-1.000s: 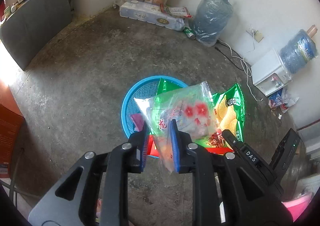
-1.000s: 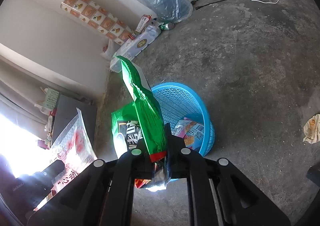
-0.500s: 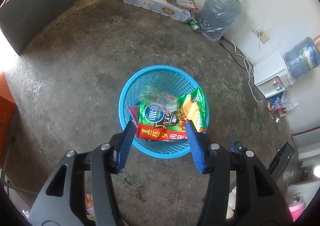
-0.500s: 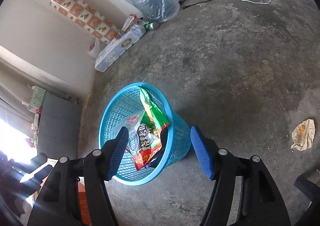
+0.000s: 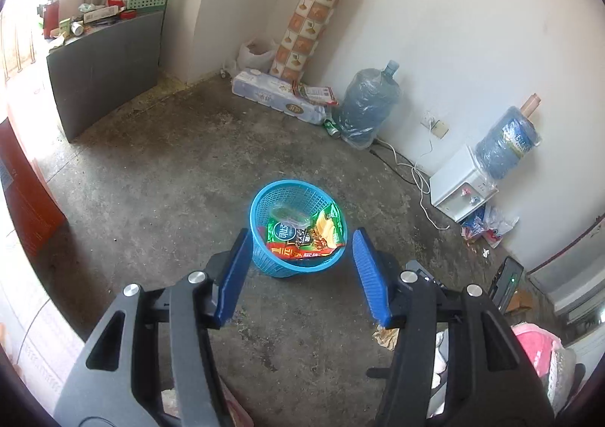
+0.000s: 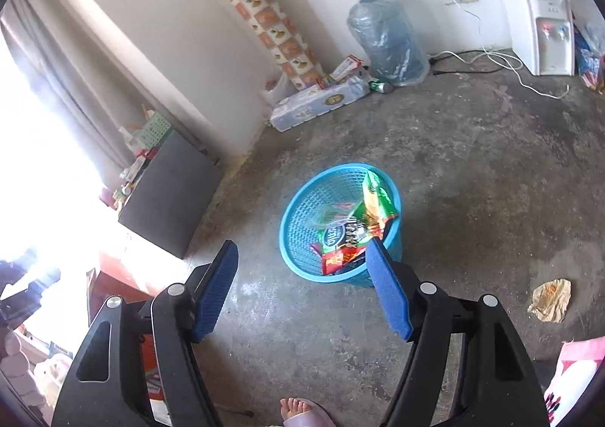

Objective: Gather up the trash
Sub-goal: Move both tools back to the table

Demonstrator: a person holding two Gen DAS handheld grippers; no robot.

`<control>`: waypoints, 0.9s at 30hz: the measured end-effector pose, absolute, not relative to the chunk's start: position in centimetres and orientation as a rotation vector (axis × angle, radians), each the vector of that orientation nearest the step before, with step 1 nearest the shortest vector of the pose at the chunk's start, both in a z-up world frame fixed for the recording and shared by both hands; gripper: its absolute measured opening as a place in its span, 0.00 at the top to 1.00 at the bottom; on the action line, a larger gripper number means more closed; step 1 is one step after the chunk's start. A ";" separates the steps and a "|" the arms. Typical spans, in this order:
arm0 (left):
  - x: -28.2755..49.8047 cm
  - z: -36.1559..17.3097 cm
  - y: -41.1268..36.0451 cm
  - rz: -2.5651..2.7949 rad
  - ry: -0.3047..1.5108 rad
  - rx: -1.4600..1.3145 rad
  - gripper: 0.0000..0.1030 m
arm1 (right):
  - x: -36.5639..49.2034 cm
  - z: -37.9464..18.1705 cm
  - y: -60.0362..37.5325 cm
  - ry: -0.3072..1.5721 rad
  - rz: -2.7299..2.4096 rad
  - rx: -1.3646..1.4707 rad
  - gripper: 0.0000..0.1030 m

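The left gripper [image 5: 300, 276] hangs with its blue pads spread wide, holding nothing, above the concrete floor [image 5: 159, 177]; the right gripper [image 6: 302, 287] is likewise spread apart and empty. Ahead of both stands the blue basket [image 5: 264, 200], with the green snack bag [image 5: 302, 234] and a clear wrapper [image 5: 287, 215] inside. A crumpled paper [image 6: 550, 300] lies on the floor well to the basket's right

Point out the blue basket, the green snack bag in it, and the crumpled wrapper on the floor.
blue basket [image 6: 298, 208], right wrist view, bare inner mesh wall.
green snack bag [image 6: 374, 200], right wrist view, upper part leaning on the rim.
crumpled wrapper [image 6: 551, 299], right wrist view, its middle.
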State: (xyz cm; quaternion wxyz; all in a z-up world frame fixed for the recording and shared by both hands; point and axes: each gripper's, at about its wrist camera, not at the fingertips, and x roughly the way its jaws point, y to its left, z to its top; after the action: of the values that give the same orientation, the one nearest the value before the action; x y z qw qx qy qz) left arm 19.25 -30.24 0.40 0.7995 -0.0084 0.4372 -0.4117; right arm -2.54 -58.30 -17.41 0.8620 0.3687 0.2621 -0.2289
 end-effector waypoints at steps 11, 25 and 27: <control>12.0 3.5 -7.4 -0.664 0.742 -0.096 0.41 | 1.5 -9.8 -43.5 0.638 -0.060 0.544 0.24; 8.2 2.1 11.5 -0.277 0.627 -0.236 0.34 | 8.9 -6.5 -24.4 0.819 0.351 0.353 0.24; 8.8 2.1 12.4 -0.236 0.614 -0.229 0.34 | 10.1 -5.9 -22.2 0.824 0.357 0.308 0.24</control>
State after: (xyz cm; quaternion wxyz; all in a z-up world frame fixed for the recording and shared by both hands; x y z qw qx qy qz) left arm 8.78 12.44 2.09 0.9400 -0.1122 0.3006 -0.1159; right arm 10.09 -22.21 -5.94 0.8894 0.1482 0.3968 0.1717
